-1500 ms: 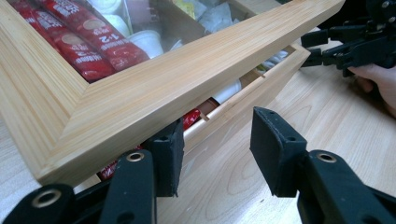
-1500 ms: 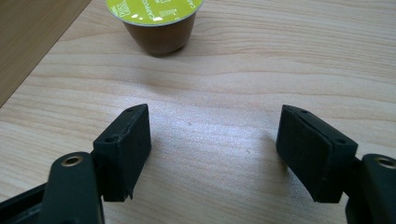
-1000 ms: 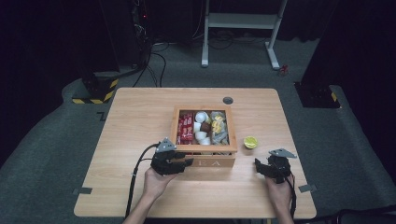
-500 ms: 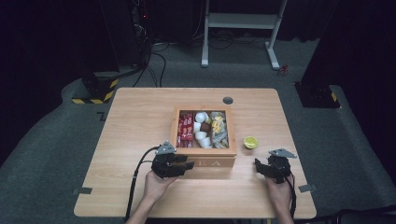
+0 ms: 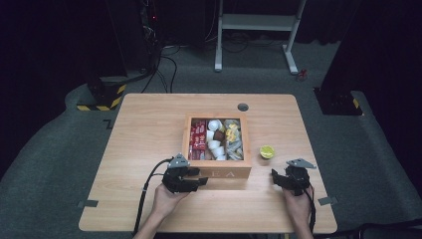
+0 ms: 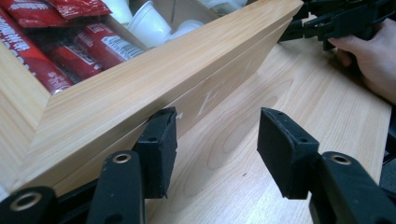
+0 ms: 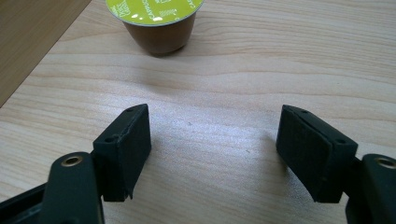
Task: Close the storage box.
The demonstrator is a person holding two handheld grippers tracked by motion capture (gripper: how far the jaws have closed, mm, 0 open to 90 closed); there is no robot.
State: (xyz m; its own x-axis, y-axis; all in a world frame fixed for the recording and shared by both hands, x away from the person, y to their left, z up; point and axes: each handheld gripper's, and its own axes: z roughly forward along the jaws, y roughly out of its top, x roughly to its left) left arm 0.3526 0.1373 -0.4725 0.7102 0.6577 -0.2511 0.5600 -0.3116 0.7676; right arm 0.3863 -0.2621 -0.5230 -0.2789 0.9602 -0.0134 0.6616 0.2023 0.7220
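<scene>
**Both grippers parked at the front of the tea box, nothing held**

So here's the setup. A wooden box (image 5: 217,172) with "TEA" lettered on its front wall sits in the middle of the light wood surface (image 5: 144,129). It's open on top and split into compartments: red sachets (image 5: 198,139) in the left one, little white cups (image 5: 214,137) in the middle, and yellowish packets (image 5: 232,137) on the right.

The left gripper (image 5: 199,180) is down by the box's front left corner. In the left gripper view its jaws have just been opening and stand apart, with bare surface between them. One pad (image 6: 159,149) sits right up against the lower front wall of the box (image 6: 154,88); I can't tell for sure if it's actually touching or just beside it. The other pad is out over the surface, well clear of the wood. You can also see the red sachets (image 6: 32,46) and white cups (image 6: 149,21) over the rim from there.

The right gripper (image 5: 278,178) is off the box's front right corner, jaws spread wide and gripping nothing. Straight ahead of it in the right gripper view is a small brown capsule (image 7: 161,32) with a lime-green foil lid, standing upright on the surface, apart from the jaws. From the high view that capsule (image 5: 267,151) sits just right of the box, not touching it.
</scene>
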